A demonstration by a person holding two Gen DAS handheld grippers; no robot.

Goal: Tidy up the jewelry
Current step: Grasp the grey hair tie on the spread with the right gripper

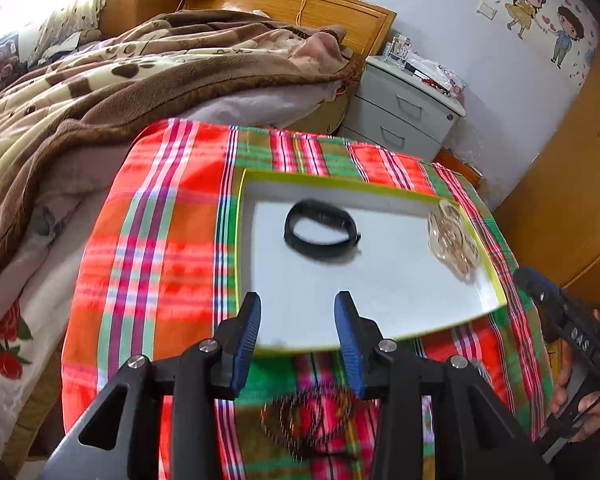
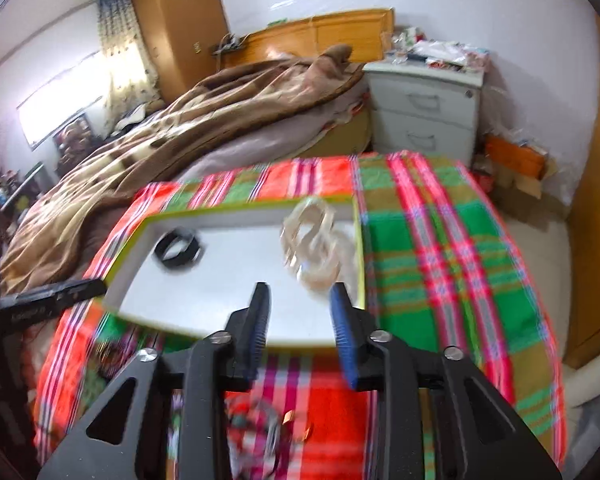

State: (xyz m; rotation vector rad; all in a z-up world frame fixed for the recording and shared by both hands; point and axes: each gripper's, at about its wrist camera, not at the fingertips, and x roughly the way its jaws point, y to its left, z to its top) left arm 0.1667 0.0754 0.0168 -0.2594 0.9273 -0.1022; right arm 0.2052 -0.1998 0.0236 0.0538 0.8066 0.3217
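Both grippers — left gripper point(image 1: 298, 314), right gripper point(image 2: 300, 304) — jaws spread, empty; tray point(image 1: 320, 180) holds black band point(image 1: 320, 232), bagged chains point(image 1: 454, 244); next, likely blurred jewelry point(image 1: 308, 420) on cloth.

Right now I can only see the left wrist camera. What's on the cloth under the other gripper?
Observer: In the right wrist view, a blurry little tangle of jewelry lies on the plaid cloth below the right gripper, outside the tray.
Operator: Is that gripper holding something?
Observer: No, its jaws stand open and empty over the tray's near edge.
Operator: Can you see my gripper from there?
Observer: Yes, the left gripper pokes in from the left, its tip by the tray's left corner.
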